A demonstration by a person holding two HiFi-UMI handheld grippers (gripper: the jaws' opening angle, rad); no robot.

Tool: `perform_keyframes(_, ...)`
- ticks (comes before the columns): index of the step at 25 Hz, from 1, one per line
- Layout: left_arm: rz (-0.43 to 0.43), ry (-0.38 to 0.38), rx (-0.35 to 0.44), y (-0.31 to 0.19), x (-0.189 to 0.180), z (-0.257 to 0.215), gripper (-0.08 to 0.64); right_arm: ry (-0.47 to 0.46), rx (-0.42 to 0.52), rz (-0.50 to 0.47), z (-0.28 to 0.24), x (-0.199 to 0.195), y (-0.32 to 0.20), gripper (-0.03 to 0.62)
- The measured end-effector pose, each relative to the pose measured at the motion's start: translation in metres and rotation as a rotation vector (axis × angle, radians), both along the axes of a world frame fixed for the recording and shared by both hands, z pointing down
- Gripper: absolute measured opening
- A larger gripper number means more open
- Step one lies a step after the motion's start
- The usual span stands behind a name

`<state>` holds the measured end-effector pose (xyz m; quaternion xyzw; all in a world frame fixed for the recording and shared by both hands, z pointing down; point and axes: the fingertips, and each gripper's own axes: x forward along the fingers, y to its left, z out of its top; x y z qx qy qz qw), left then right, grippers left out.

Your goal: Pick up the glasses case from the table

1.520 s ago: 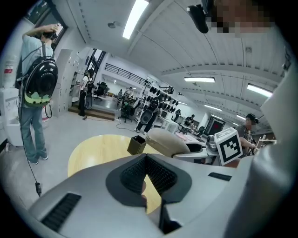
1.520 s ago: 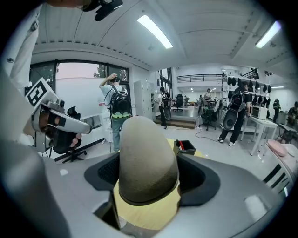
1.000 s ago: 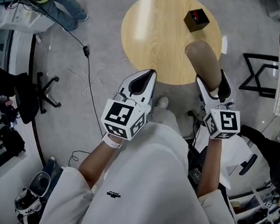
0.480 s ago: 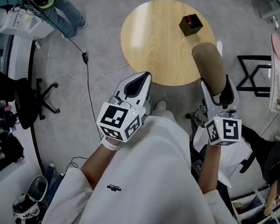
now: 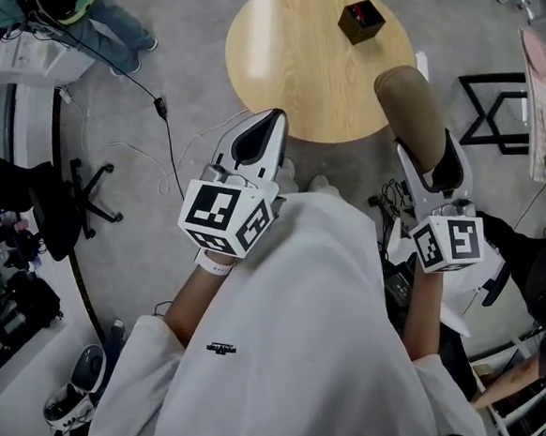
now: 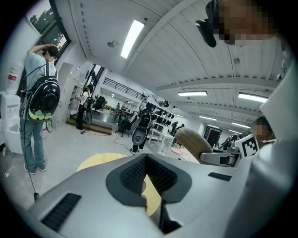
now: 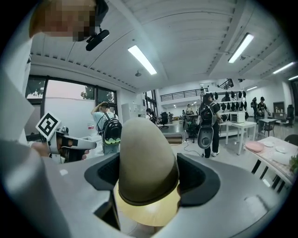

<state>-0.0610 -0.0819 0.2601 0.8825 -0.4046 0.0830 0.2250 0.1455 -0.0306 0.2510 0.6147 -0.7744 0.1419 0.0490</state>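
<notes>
The tan, rounded glasses case (image 5: 410,117) is up in the air off the right edge of the round wooden table (image 5: 289,61). My right gripper (image 5: 430,160) is shut on its near end. In the right gripper view the glasses case (image 7: 146,158) fills the space between the dark pads and sticks out forward. My left gripper (image 5: 260,147) hovers by the table's near edge, shut with nothing in it. Its pads meet in the left gripper view, where the left gripper (image 6: 145,173) points over the table (image 6: 100,160).
A small black box (image 5: 361,21) with a red mark stands at the table's far right. On the floor are a cable (image 5: 161,108), an office chair (image 5: 64,191) at the left and a black frame stand (image 5: 497,134) at the right. A person with a backpack (image 6: 39,107) stands farther off.
The right gripper has drawn back with the glasses case, from over the table's edge to beside it. The left gripper stays shut and has shifted slightly.
</notes>
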Motion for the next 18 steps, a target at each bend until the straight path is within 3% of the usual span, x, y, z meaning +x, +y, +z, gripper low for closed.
perform_keyframes(18,0.025,0.016,0.002,-0.003,-0.006,-0.001,0.008,-0.005,0.044,0.009,-0.011,-0.018,-0.004,0.379)
